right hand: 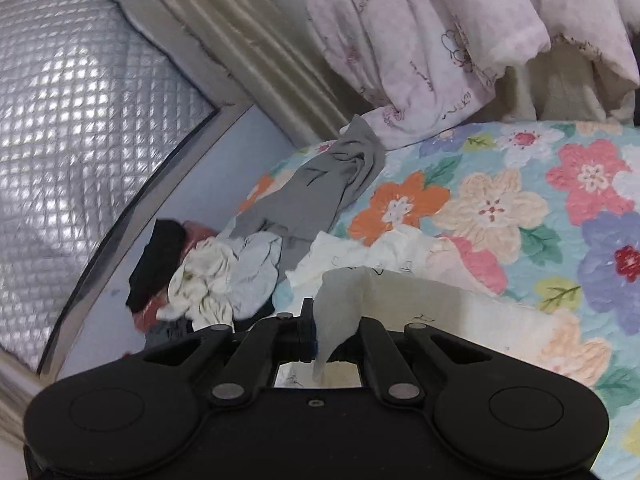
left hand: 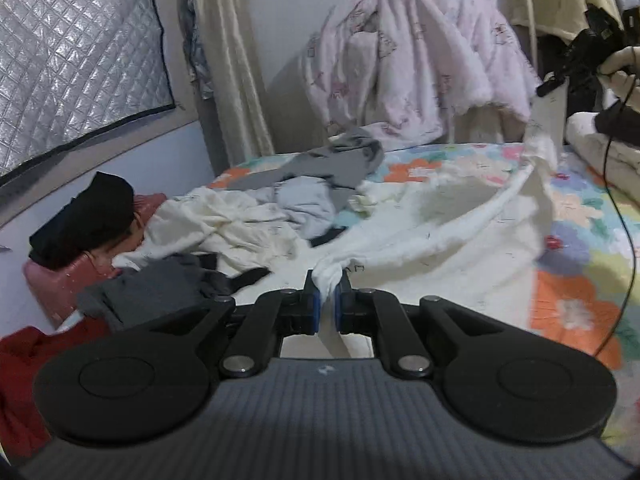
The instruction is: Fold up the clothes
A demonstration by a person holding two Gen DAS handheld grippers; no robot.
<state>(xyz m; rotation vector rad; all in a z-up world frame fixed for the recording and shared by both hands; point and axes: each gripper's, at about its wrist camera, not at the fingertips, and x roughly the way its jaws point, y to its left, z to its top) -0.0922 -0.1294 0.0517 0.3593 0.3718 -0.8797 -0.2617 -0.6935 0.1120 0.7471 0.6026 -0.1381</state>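
A fluffy white garment [left hand: 432, 236] stretches above the flowered bed between my two grippers. My left gripper [left hand: 327, 294] is shut on one bunched corner of it, low at the near edge of the bed. The cloth rises to the upper right, where my right gripper [left hand: 554, 84] pinches the other end, held by a gloved hand [left hand: 618, 62]. In the right wrist view the right gripper [right hand: 334, 320] is shut on a flap of the white garment [right hand: 344, 300], which hides its right finger.
A heap of loose clothes lies at the left of the bed: a grey garment [left hand: 336, 160], a cream one [left hand: 224, 224], pale blue, dark grey and black pieces. A pink quilt [left hand: 400, 68] hangs behind. A black cable [left hand: 628, 248] dangles at the right. The flowered bedspread [right hand: 520, 208] is bare on the right.
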